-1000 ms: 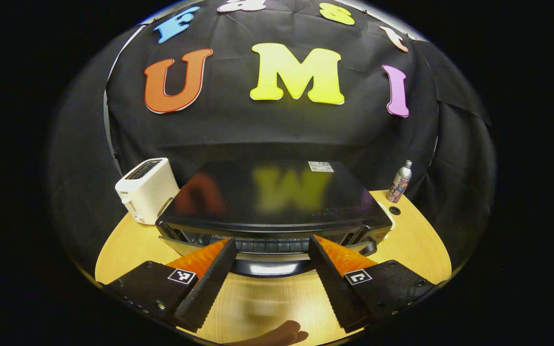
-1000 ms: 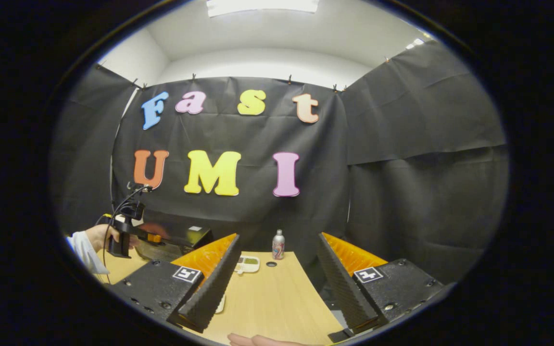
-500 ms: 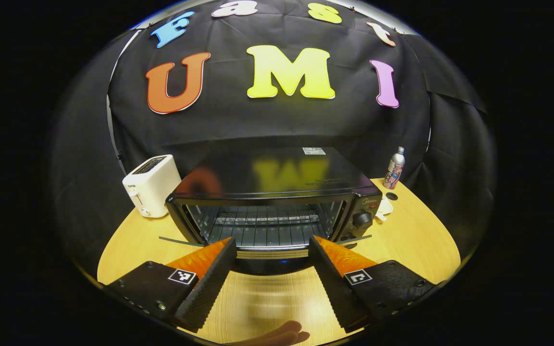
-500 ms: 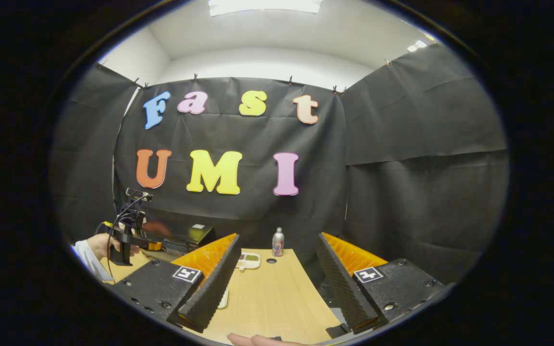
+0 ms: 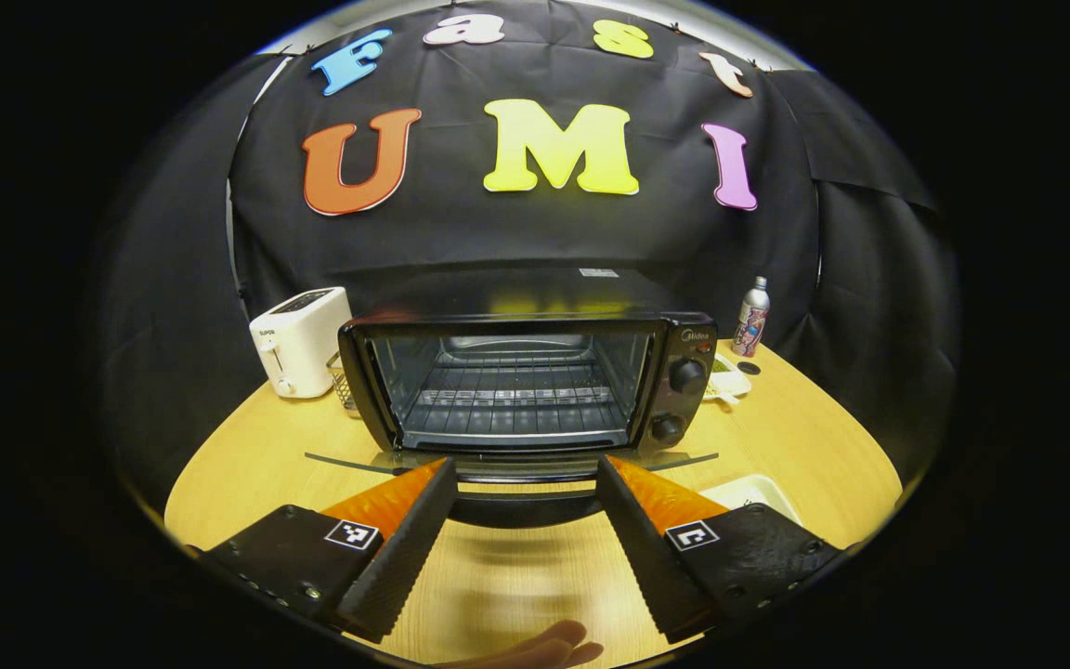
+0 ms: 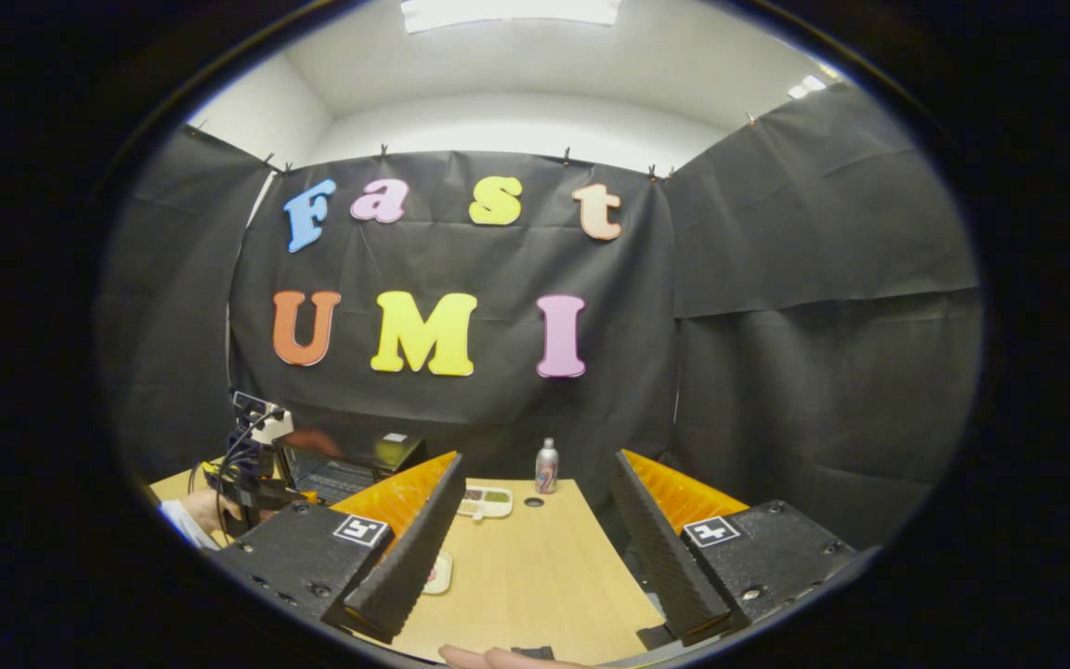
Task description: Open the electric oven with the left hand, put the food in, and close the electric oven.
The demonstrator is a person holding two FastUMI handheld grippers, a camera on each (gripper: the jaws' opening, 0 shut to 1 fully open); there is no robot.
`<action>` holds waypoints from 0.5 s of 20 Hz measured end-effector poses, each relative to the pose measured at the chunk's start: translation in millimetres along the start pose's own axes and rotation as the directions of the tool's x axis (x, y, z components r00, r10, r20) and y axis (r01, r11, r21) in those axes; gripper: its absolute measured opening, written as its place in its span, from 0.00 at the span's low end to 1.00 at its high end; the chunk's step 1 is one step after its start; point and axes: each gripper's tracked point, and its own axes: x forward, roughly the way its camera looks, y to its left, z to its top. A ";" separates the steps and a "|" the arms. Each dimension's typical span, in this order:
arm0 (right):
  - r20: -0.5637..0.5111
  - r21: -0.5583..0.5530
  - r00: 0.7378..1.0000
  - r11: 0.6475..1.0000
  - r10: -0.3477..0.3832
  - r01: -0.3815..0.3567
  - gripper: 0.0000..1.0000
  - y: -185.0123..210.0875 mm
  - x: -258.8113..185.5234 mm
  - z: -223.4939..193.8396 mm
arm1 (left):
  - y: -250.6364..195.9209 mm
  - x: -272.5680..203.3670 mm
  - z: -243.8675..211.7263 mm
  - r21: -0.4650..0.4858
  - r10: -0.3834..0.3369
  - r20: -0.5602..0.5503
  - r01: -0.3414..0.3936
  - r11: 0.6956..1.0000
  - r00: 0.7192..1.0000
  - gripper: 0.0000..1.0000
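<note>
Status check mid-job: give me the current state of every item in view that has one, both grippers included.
Black electric oven: open, wire rack bare.
Glass oven door: folded down flat, handle between the left gripper's fingers.
Left gripper: open, fingers not pressing the handle.
Right gripper: open, holding nothing, above the wooden table.
White toaster: upright, slots empty.
Silver bottle: upright, capped.

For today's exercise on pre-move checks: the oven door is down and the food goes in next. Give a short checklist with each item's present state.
1. Oven door fully down: ok.
2. Rack free of items: ok.
3. Left gripper off the door handle: cannot tell; its jaws stand apart at the door's front edge.
4. Right gripper open, holding nothing: ok.
5. Food located: cannot tell; a white tray shows by the oven, contents hidden.
</note>
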 end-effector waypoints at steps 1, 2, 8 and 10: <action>-0.003 -0.003 1.000 1.000 0.001 -0.001 1.00 0.7 1.2 -1.0 | -0.6 -2.1 -4.6 0.008 0.000 0.013 0.000 1.000 1.000 0.96; -0.006 -0.006 1.000 1.000 0.001 -0.001 1.00 1.1 0.8 -2.0 | -0.4 -3.0 -10.3 0.020 -0.001 0.020 0.001 1.000 1.000 0.96; -0.017 -0.018 1.000 1.000 0.012 -0.012 1.00 8.8 0.3 -7.2 | 0.2 -9.5 -58.8 0.012 -0.001 0.002 0.001 1.000 1.000 0.97; -0.023 -0.027 1.000 1.000 0.009 -0.010 1.00 9.7 2.7 -7.5 | -0.3 -6.2 -85.2 0.016 0.000 -0.053 0.001 1.000 0.999 0.97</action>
